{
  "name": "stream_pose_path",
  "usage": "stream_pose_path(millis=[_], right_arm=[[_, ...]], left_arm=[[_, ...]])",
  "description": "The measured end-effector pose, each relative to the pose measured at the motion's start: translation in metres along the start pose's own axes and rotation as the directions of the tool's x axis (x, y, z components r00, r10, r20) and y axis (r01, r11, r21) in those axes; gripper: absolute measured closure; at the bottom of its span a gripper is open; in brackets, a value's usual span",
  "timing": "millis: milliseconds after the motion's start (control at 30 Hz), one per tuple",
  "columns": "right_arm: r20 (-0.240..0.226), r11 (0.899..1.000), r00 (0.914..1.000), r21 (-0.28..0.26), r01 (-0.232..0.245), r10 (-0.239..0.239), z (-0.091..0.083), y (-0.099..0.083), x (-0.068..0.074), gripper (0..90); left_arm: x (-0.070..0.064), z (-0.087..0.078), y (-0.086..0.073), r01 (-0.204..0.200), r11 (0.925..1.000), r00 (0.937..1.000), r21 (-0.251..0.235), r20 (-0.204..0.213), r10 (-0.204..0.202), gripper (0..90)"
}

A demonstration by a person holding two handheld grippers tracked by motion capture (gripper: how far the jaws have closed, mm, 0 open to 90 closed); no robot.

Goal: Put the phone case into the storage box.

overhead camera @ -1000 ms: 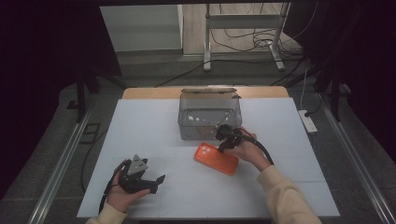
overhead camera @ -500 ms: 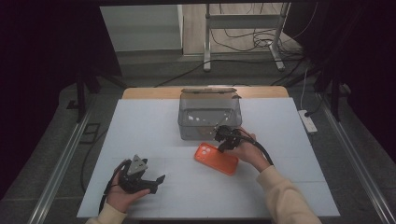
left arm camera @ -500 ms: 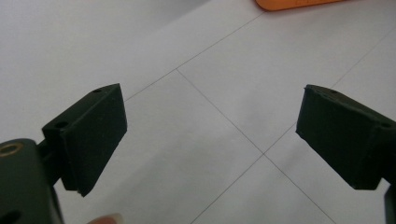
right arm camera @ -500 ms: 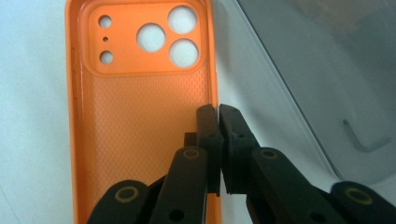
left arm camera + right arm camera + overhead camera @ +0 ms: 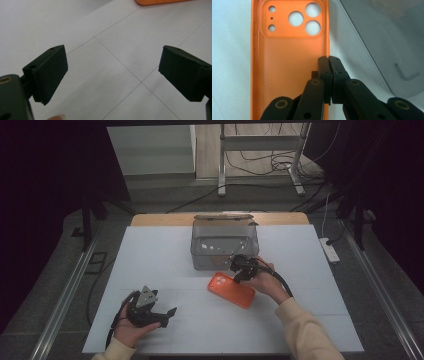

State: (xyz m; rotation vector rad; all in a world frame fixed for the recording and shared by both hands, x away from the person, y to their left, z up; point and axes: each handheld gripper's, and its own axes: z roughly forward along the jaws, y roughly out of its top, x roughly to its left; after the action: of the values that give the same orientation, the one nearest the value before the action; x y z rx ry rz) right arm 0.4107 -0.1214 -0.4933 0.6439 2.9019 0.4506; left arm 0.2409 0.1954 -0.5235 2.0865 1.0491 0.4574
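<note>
An orange phone case [image 5: 231, 290] lies open side up on the white table [image 5: 150, 255], its camera holes toward the left. My right gripper [image 5: 239, 270] sits at the case's far long edge. In the right gripper view the jaws of the right gripper [image 5: 329, 60] are pressed together on the case's [image 5: 287, 75] right rim. My left gripper [image 5: 167, 315] rests in the person's hand near the front left of the table. Its jaws stand wide apart over bare table [image 5: 112, 65], with a corner of the case [image 5: 160, 2] far ahead.
A clear plastic box [image 5: 224, 245] stands just behind the case, close to my right gripper, and its wall [image 5: 387, 37] runs along the case's side. The table's far wooden edge [image 5: 165, 219] lies beyond it. Cables and a metal stand [image 5: 260, 150] are on the floor behind.
My right gripper has shifted slightly left and down at the case's far edge. The case and my left gripper have not moved.
</note>
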Motion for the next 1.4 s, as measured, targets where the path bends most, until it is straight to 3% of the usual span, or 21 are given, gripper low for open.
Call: stream_pose_path(millis=[400,900,1400], right_arm=[[0.001,0.999,0.9996,-0.041,0.028,-0.028,-0.009,-0.001,-0.002,88.2],[-0.034,0.995,0.9985,-0.094,0.041,-0.044,-0.023,-0.001,0.0,88.1],[-0.029,0.989,0.9974,-0.138,0.062,-0.067,-0.044,-0.001,0.004,88.0]], left_arm=[[0.001,0.0,0.0,0.002,1.0,1.0,0.002,0.0,-0.002,8.4],[0.001,0.001,0.0,0.001,1.0,1.0,0.006,-0.001,-0.001,8.5],[0.001,0.001,0.0,0.009,0.9999,0.9999,0.007,0.005,-0.009,8.4]])
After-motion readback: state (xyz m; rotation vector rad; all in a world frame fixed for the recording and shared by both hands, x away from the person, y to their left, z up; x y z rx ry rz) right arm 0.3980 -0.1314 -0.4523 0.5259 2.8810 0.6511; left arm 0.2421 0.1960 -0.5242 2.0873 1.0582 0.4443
